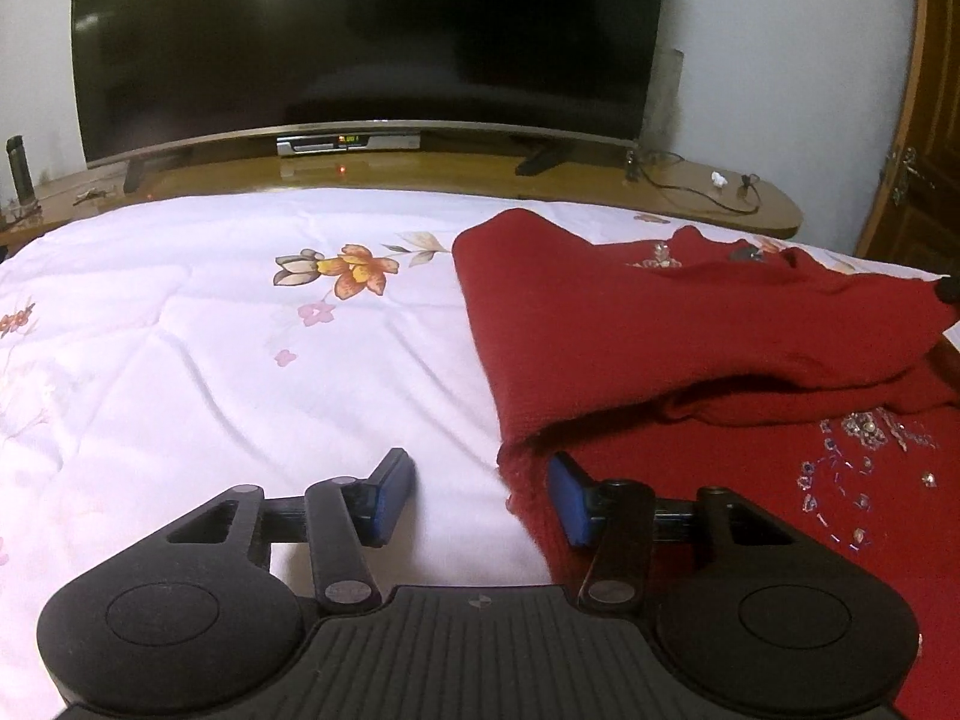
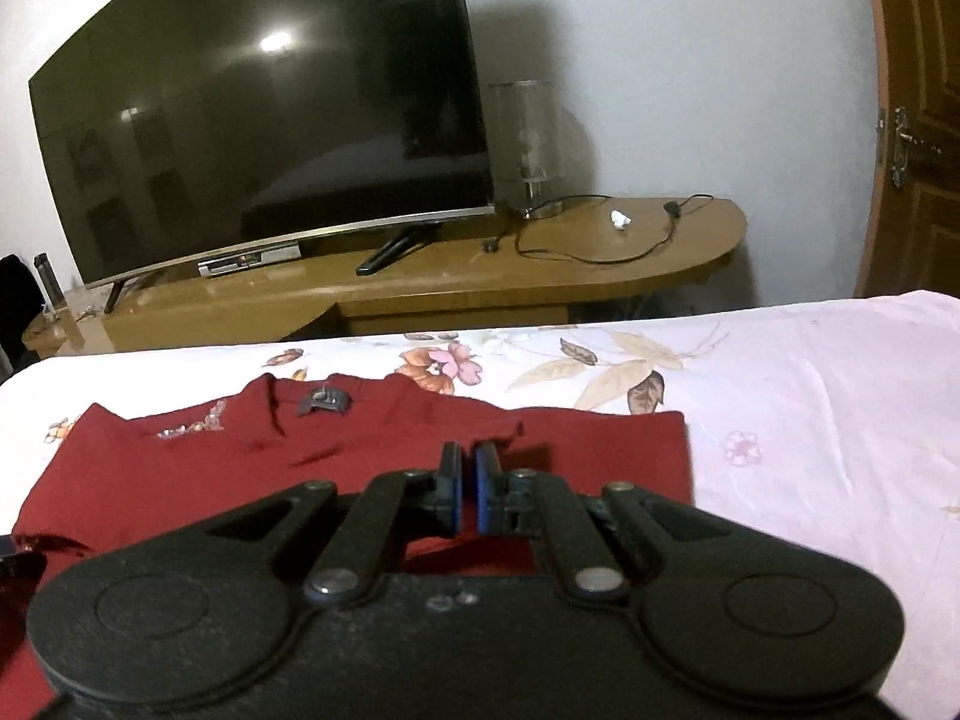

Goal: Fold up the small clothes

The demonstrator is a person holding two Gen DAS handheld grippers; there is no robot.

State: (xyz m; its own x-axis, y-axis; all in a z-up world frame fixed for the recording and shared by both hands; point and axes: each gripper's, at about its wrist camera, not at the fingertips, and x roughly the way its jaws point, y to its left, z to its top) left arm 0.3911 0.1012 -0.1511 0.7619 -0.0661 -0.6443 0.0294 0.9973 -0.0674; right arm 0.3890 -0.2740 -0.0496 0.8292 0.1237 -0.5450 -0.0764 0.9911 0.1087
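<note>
Item: dark red knitted garment with beadwork (image 1: 690, 324), lying on white floral bedsheet (image 1: 240, 330). Soft, limp, light; beads snag-prone, so take by plain edges. Left gripper (image 1: 480, 495): fingers apart, astride garment's edge. Right gripper (image 2: 467, 489): fingers closed; whether on cloth, unclear.

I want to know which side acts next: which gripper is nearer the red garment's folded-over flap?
Right. The right gripper hangs shut just over the flap; the left gripper straddles the red garment's near left edge, jaws open.
</note>
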